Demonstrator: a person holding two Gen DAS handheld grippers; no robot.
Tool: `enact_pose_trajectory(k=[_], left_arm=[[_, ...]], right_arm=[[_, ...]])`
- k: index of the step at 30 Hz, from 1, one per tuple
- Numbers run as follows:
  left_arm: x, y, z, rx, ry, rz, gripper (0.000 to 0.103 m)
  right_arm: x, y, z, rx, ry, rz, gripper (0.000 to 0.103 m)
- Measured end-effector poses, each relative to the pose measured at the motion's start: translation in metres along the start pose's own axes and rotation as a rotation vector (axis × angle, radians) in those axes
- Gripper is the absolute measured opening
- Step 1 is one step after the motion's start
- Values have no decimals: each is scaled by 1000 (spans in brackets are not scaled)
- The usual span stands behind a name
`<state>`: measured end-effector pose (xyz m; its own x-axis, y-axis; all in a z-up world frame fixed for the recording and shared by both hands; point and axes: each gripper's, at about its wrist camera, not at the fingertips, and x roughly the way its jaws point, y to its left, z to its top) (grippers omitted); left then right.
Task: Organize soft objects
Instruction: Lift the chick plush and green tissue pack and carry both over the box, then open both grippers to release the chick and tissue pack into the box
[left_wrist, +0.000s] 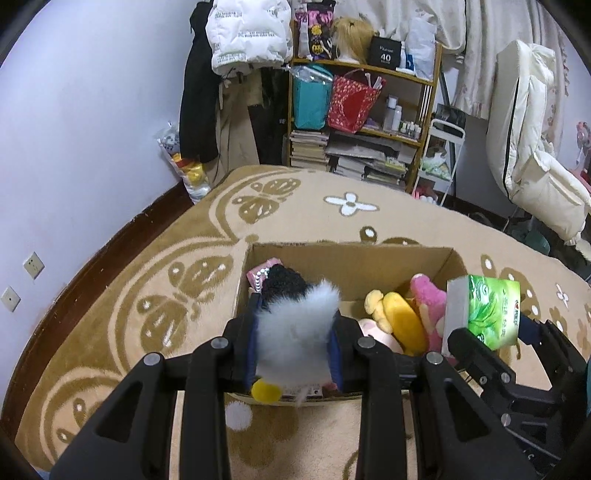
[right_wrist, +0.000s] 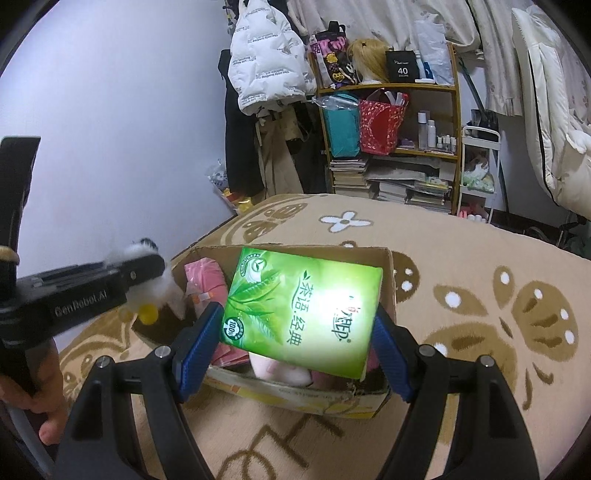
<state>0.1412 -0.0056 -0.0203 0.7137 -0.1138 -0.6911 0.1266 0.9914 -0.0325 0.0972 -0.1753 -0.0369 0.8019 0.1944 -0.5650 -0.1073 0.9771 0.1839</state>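
Note:
My left gripper (left_wrist: 295, 332) is shut on a fluffy white and black plush toy (left_wrist: 295, 325) with a yellow foot, held over the near left edge of an open cardboard box (left_wrist: 351, 258). My right gripper (right_wrist: 299, 328) is shut on a green tissue pack (right_wrist: 303, 310) and holds it above the box (right_wrist: 388, 295). The pack also shows in the left wrist view (left_wrist: 484, 310), and the left gripper with its toy in the right wrist view (right_wrist: 151, 291). Inside the box lie a yellow and pink plush (left_wrist: 402, 317) and a pink pack (right_wrist: 207, 280).
The box stands on a beige patterned rug (left_wrist: 147, 280). A wooden shelf (left_wrist: 369, 110) with bags, books and bottles stands at the back. Coats (left_wrist: 229, 74) hang on the wall to its left. White bedding (left_wrist: 532, 147) is at the right.

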Motion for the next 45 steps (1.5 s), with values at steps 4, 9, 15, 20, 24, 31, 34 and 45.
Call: enact_pose_trajectory(k=[4,9,15,20,24,31,34,45], left_arm=[[11,0,-4,-2,22,27,30],[22,5,-9,-9,53,46,30],[28,3,-12,7,56,61,31],[32,0,-13,26,81,82,33],[30,4,-12,11,89,85,36],[22,17,-12,-39,64,98,57],[19,21,-12,-37,69,126,82],[-14,17,-17,23,13,130,103]], right_arm=[[12,-7,-2,10,21,6,82],[21,-13,-5,21,32,8,82],[32,-18,-8,36,42,10,83],[33,-14,-11,19,50,7,83],[32,-12,-13,1,53,5,84],[29,-10,-16,-10,68,6,103],[27,-8,-16,-20,73,-4,103],[9,-6,-17,9,90,1,103]])
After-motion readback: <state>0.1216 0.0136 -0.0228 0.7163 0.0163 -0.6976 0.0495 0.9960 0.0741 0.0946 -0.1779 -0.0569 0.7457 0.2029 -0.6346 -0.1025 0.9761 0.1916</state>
